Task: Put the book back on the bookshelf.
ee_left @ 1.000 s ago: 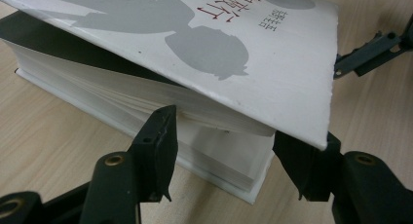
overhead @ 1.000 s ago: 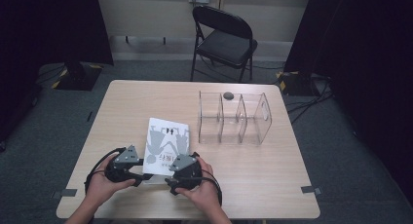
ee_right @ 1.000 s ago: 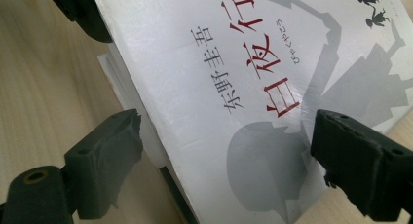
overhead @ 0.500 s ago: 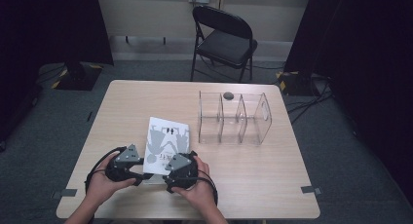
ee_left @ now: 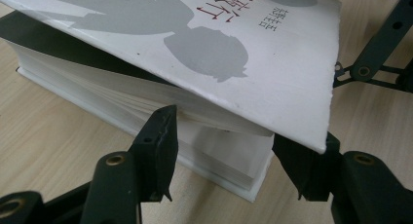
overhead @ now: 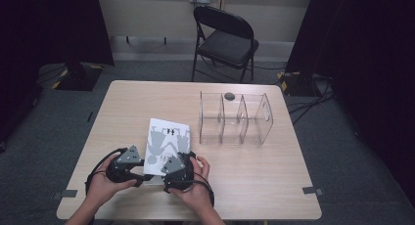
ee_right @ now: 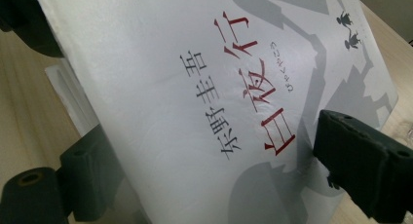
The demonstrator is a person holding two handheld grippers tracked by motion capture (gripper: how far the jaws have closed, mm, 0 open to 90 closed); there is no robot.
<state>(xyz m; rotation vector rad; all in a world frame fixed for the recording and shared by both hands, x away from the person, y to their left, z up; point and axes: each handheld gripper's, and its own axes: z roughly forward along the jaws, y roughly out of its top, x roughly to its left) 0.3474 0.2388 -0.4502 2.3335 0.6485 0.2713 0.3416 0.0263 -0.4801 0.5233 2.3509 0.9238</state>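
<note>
High view: paperback book (overhead: 166, 142) lies at the table's (overhead: 254, 186) six o'clock, both grippers at its near edge.
Left gripper (ee_left: 234, 151): jaws straddle the page block's corner, pinching it.
Right gripper (ee_right: 204, 175): jaws clamp the lifted front cover (ee_right: 195, 87).

Wooden table (overhead: 254, 166) — book (overhead: 166, 137), clear divider rack (overhead: 235, 120).

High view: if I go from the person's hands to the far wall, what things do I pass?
Left gripper and right gripper, then the book, then the clear divider box, then the folding chair.
</note>
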